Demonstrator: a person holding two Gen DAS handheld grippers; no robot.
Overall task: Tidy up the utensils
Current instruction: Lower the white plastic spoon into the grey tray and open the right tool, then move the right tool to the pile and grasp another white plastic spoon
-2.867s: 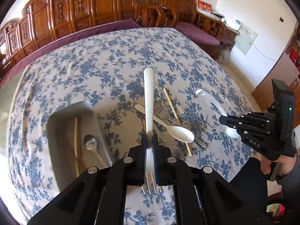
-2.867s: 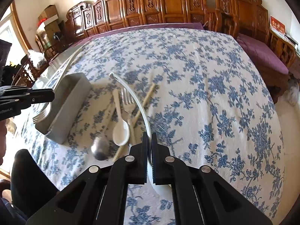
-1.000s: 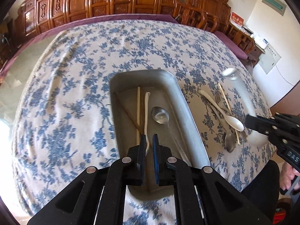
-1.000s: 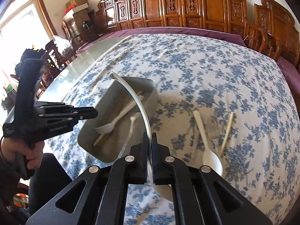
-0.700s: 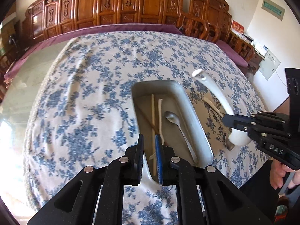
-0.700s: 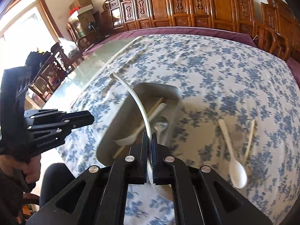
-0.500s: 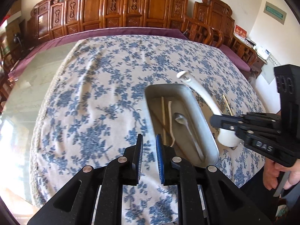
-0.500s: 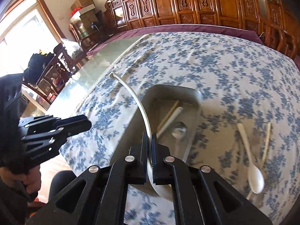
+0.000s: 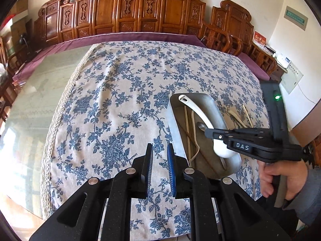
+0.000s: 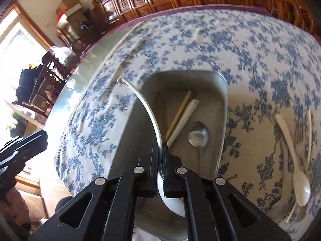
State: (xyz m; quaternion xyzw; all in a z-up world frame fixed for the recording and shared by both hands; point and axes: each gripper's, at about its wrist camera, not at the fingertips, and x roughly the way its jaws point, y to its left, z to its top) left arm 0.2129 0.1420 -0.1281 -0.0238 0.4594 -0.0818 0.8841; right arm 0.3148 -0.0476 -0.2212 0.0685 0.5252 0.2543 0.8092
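My right gripper [image 10: 160, 150] is shut on a white soup ladle [image 10: 147, 112] and holds it over the grey metal tray [image 10: 222, 92]; it also shows in the left wrist view [image 9: 208, 133], with the ladle [image 9: 197, 112] over the tray [image 9: 217, 112]. In the tray lie a metal spoon [image 10: 198, 135], a white fork handle [image 10: 184, 118] and a chopstick [image 10: 178, 113]. My left gripper [image 9: 159, 161] is open and empty over the tablecloth, left of the tray.
On the cloth right of the tray lie a white spoon [image 10: 295, 160], a metal fork [image 10: 299, 138] and a chopstick [image 10: 310, 132]. The flowered cloth [image 9: 120, 92] ends at a lace edge on the left, bare glass beyond. Wooden chairs [image 9: 128, 10] line the far side.
My left gripper let go of the white fork in the tray, opened, and moved left off the tray. My right gripper carried the ladle left, from beside the loose utensils to over the tray.
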